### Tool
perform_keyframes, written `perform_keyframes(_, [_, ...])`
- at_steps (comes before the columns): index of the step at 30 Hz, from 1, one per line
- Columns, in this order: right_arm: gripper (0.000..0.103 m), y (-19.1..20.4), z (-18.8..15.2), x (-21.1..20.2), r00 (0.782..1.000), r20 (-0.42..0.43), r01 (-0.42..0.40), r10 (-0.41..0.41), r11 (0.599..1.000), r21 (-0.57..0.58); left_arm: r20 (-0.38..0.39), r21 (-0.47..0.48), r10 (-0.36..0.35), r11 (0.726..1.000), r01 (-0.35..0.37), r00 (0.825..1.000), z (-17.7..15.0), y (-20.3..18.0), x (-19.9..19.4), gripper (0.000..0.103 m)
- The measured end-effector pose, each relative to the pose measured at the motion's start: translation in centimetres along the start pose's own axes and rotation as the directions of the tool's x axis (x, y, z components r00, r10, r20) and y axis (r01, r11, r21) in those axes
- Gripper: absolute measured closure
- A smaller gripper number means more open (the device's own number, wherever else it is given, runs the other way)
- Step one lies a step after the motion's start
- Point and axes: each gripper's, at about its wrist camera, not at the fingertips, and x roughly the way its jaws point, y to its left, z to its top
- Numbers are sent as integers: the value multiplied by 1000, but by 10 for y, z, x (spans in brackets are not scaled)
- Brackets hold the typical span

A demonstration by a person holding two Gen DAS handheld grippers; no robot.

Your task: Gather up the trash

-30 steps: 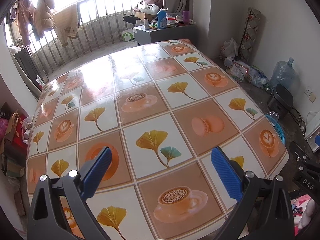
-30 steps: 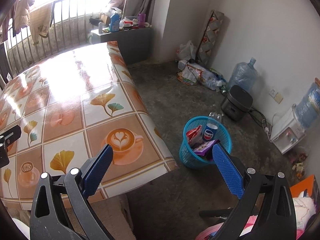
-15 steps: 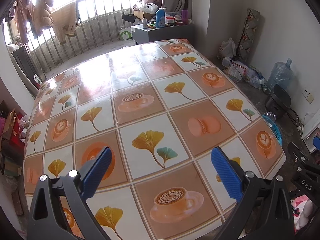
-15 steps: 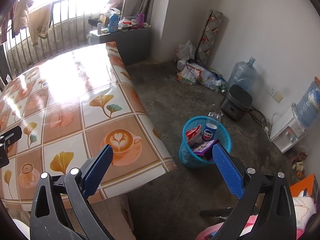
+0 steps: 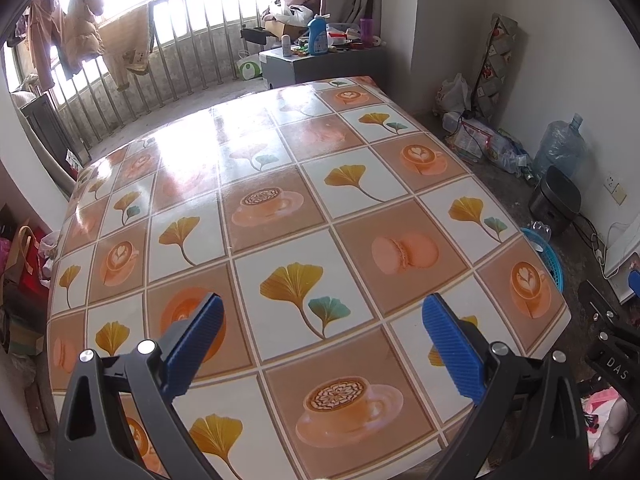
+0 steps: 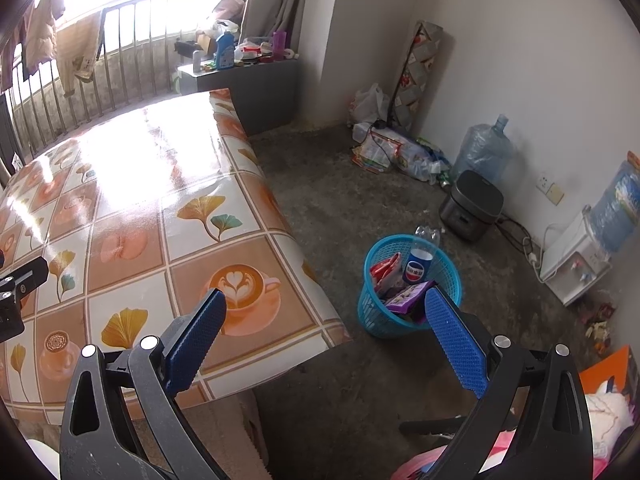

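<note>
Left gripper (image 5: 322, 344) jaws wide apart, empty, lower centre of frame, over table (image 5: 280, 184). Right gripper (image 6: 325, 334) jaws wide apart, empty, past table's corner. Basket (image 6: 374, 322), blue plastic mesh, round, on floor (image 6: 360, 200) centre-right, partly behind right finger. Trash inside: cup (image 6: 417, 267), purple wrapper (image 6: 408, 298), red packet (image 6: 384, 270), probably snack bag. Tablecloth glossy, squares with leaves and coffee cups, glare upper left. Floor rough grey concrete; white walls; railing (image 5: 180, 40) upper left.
</note>
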Motion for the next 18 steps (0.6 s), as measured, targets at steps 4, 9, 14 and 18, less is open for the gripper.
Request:
perform_keyframes(4, [8, 0, 0, 0, 1000, 0, 0, 0, 1000, -1, 1, 0, 0, 1000, 0, 1000, 0, 0, 0, 6])
perform_keyframes(9, [8, 0, 1, -1, 1000, 3, 0, 0, 1000, 0, -2, -3, 0, 1000, 0, 1000, 0, 0, 1, 6])
perform_keyframes(14, [8, 1, 1, -1, 1000, 3, 0, 0, 1000, 1, -14, -1, -2, 1000, 2, 1000, 0, -1, 3, 6])
perform_keyframes(18, [8, 1, 1, -1, 1000, 4, 0, 0, 1000, 3, -16, -5, -1, 1000, 1, 1000, 0, 0, 3, 6])
